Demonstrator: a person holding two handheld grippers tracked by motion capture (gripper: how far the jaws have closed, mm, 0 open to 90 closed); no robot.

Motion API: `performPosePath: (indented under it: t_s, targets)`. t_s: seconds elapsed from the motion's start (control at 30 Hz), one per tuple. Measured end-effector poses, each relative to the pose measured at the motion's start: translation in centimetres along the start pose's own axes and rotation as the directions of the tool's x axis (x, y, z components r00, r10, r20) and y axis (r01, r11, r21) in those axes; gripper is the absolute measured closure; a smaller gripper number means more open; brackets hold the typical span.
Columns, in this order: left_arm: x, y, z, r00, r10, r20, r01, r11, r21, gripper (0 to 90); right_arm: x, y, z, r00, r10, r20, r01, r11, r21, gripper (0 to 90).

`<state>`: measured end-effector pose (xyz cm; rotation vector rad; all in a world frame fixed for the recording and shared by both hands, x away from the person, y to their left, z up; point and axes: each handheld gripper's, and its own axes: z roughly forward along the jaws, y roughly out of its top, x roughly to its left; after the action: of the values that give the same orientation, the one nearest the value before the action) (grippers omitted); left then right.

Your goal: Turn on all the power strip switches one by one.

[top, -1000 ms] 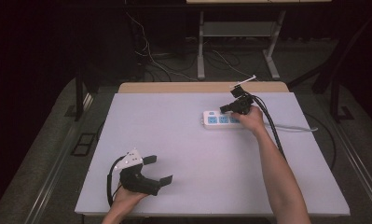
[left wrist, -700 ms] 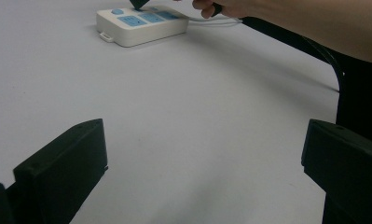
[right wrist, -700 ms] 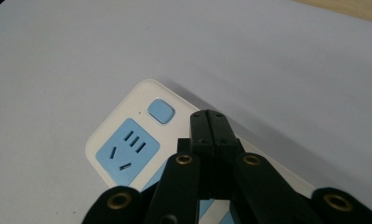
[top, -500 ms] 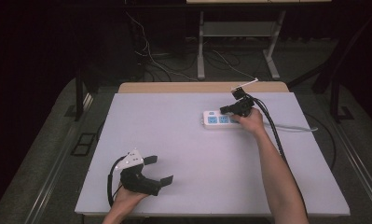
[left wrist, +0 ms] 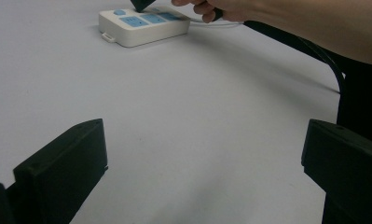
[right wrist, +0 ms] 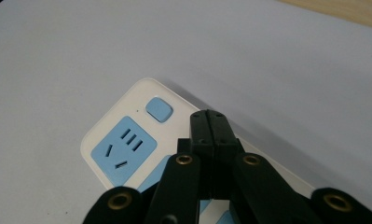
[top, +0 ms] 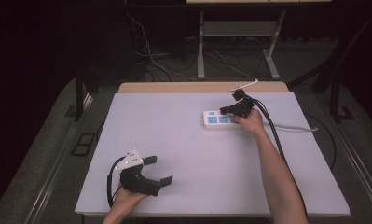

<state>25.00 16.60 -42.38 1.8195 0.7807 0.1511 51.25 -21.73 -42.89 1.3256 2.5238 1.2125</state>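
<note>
- Unmoved since earlier: right tool [right wrist: 210,122], jaws together, over white blue-socketed power strip [top: 217,119]; its far end hidden.
- Left tool [top: 156,171]: jaws apart, on pale surface [top: 197,154].

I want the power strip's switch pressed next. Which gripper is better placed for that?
The right gripper: its shut jaws sit over the power strip, close to the blue switch. The left gripper rests open at the table's near edge, far off.
</note>
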Motion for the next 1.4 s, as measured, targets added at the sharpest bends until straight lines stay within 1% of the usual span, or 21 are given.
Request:
performPosePath:
  t_s: [0.03,0.1,0.2,0.3,0.33,0.43,0.6,0.7,0.83,0.93,1.03,1.17,1.33,1.4]
  targets:
    - [0.0,0.0,0.0,1.0,0.001,-0.001,-0.001,1.0,0.001,0.0,0.0,0.1,0.0,1.0,0.006,-0.002,-0.006,1.0,0.004,90.0]
    - [0.0,0.0,0.0,1.0,-0.002,-0.001,0.002,1.0,0.0,0.0,0.1,0.1,0.0,1.0,0.0,0.004,0.0,1.0,0.001,90.0]
    - [0.2,0.0,0.0,1.0,-0.008,-0.002,0.008,1.0,-0.003,0.0,0.0,0.1,-0.1,0.9997,0.023,-0.002,-0.023,1.0,0.002,90.0]
    - [0.2,-0.1,0.0,0.9999,-0.014,-0.004,0.014,0.9999,-0.003,0.0,0.1,0.2,-0.3,0.9999,0.008,0.008,-0.008,1.0,0.017,90.0]
    - [0.3,-0.1,0.0,0.9999,-0.014,-0.004,0.014,0.9999,-0.002,0.0,0.2,0.3,-0.3,0.9999,0.009,0.006,-0.009,1.0,0.019,90.0]
    - [0.2,0.0,0.0,0.9999,-0.012,-0.003,0.012,0.9999,-0.003,0.0,0.1,0.4,-0.8,1.0,0.005,0.001,-0.005,1.0,0.01,90.0]
    - [0.2,0.0,0.1,0.9999,-0.01,-0.002,0.01,0.9999,-0.001,0.0,0.5,0.9,-1.6,0.9999,-0.011,-0.003,0.011,1.0,0.0,90.0]
    - [0.2,0.0,0.1,1.0,-0.009,-0.001,0.009,1.0,-0.001,0.0,0.7,1.2,-2.0,0.9998,-0.018,-0.005,0.018,1.0,0.004,90.0]
    - [0.2,0.0,0.1,0.9999,-0.01,-0.002,0.01,0.9999,-0.002,0.0,1.1,1.8,-2.3,0.9994,-0.036,-0.002,0.036,0.999,0.017,90.0]
    - [0.2,0.0,0.1,0.9999,-0.013,-0.002,0.013,0.9999,-0.004,0.0,1.6,2.4,-2.4,0.9981,-0.061,-0.005,0.061,0.998,0.019,90.0]
    - [0.2,0.0,0.1,0.9999,-0.011,-0.001,0.011,0.9999,-0.002,0.0,2.2,3.0,-2.5,0.997,-0.078,-0.008,0.078,0.997,0.024,90.0]
    - [0.2,0.0,0.1,1.0,-0.01,0.0,0.01,0.9999,-0.003,0.0,2.8,3.5,-2.3,0.9961,-0.087,-0.013,0.088,0.996,0.019,90.0]
    - [0.3,0.0,0.0,0.9999,-0.013,-0.003,0.013,0.9999,-0.006,0.0,2.9,3.4,-1.4,0.9962,-0.086,-0.018,0.086,0.996,0.033,90.0]
    - [0.3,0.0,0.0,0.9999,-0.011,-0.003,0.011,0.9999,-0.004,0.0,2.9,3.3,-0.9,0.9961,-0.087,-0.014,0.088,0.995,0.048,90.0]
